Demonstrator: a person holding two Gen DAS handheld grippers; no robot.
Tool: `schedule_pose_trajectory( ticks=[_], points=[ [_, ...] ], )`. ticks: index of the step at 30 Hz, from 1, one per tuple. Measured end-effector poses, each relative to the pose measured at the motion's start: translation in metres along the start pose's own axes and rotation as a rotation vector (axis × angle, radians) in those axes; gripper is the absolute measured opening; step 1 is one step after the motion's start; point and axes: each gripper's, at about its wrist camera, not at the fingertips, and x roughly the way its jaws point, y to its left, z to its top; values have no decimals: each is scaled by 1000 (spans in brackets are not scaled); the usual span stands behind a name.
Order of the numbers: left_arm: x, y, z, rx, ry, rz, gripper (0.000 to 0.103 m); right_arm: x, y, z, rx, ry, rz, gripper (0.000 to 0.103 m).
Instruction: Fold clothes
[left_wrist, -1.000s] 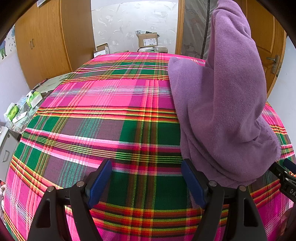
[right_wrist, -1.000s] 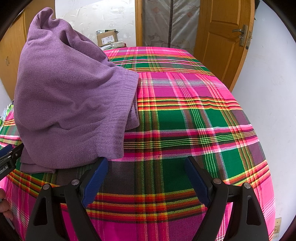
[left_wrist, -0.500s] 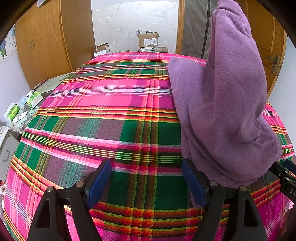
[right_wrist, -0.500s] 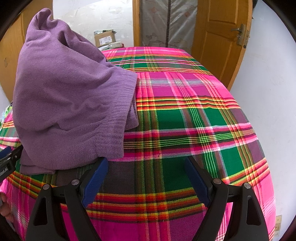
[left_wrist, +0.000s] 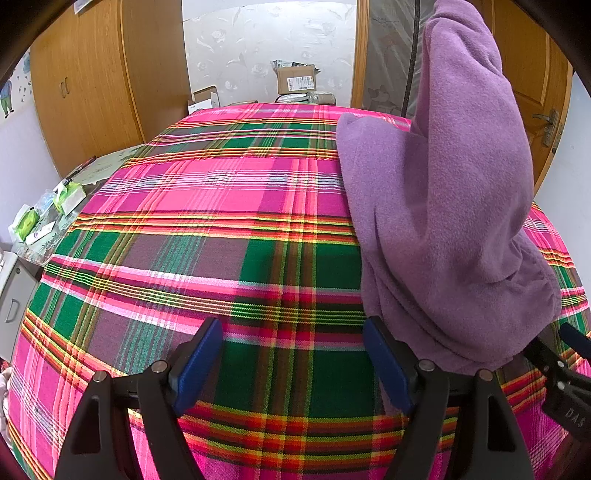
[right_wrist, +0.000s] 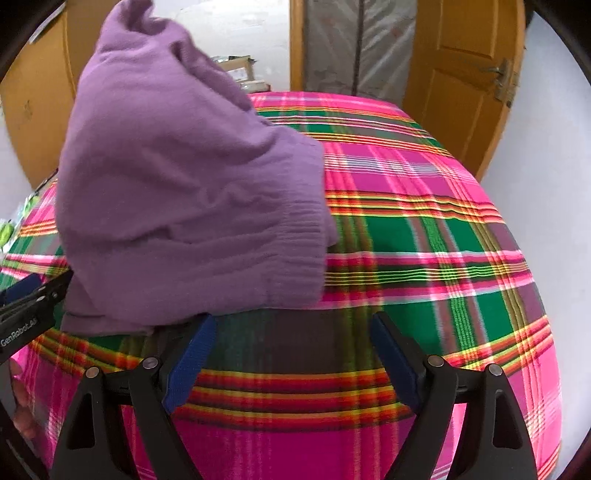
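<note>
A purple fleece garment (left_wrist: 443, 229) lies heaped on the pink and green plaid cloth (left_wrist: 221, 229), with its ribbed hem (right_wrist: 295, 236) facing right. My left gripper (left_wrist: 291, 343) is open just left of the heap, low over the cloth, with its right finger (left_wrist: 384, 362) at the garment's near edge. My right gripper (right_wrist: 293, 336) is open just right of the heap, its left finger (right_wrist: 192, 354) under the garment's near edge. Each gripper shows at the edge of the other's view, as the right gripper (left_wrist: 561, 369) and the left gripper (right_wrist: 29, 306).
Cardboard boxes (left_wrist: 295, 79) sit beyond the far edge. A wooden wardrobe (left_wrist: 85, 92) stands at the left, a wooden door (right_wrist: 461, 74) at the right. A side shelf with green packets (left_wrist: 44, 214) is beside the left edge. A hand (right_wrist: 22, 402) shows low left.
My right gripper has moved forward and closer to the garment, and its view is now blurred. The left gripper and the garment have stayed put.
</note>
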Motion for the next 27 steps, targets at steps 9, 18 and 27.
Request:
schedule_pose_trajectory(
  ticks=[9, 18, 27],
  points=[
    [1, 0, 0, -1, 0, 0, 79, 3, 4, 1, 22, 5, -21, 92],
    [1, 1, 0, -2, 0, 1, 79, 3, 4, 1, 27, 5, -25, 93],
    [1, 1, 0, -2, 0, 2, 79, 3, 4, 0, 30, 7, -27, 94]
  ],
)
